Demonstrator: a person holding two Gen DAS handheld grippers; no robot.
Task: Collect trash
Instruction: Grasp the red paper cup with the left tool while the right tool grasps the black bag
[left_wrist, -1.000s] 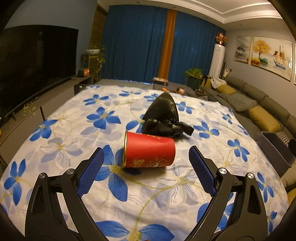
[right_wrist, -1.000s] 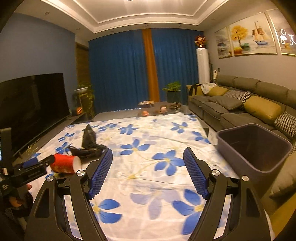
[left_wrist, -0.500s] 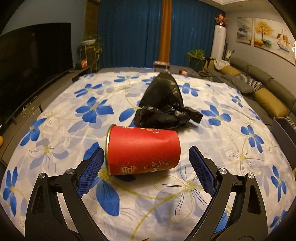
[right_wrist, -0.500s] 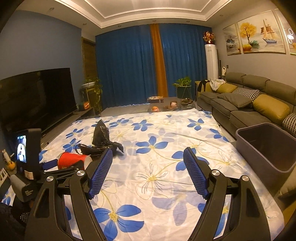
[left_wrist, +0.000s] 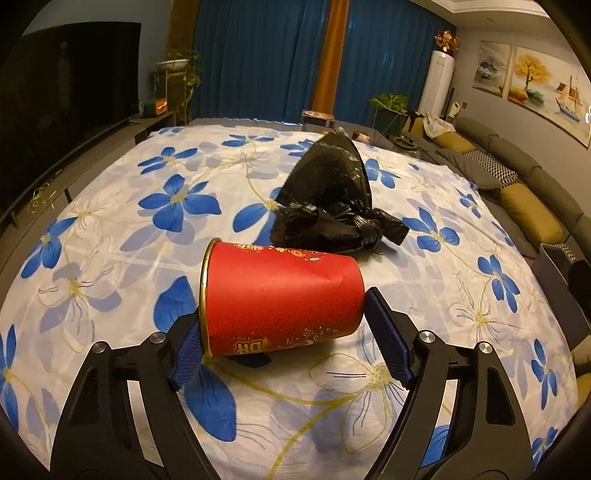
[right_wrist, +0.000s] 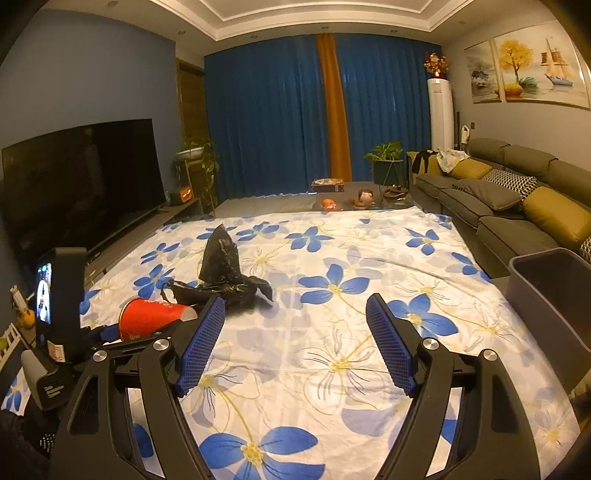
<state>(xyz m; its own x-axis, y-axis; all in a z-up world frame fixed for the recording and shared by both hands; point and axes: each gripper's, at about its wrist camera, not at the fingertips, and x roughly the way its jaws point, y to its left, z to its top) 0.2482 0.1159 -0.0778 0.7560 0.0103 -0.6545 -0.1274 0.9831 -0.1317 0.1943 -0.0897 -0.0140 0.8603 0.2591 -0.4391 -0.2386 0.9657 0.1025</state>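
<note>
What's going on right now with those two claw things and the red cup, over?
Left gripper closing around the red cup, which lies on its side between its pads. Right gripper open, empty. Black bag behind the cup, not blocking.

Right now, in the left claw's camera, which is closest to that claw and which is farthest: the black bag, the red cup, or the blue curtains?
1. Red cup: lying on its side between the left claw's fingers.
2. Black bag: just behind the cup, on the flowered sheet.
3. Blue curtains: at the room's far wall.
</note>
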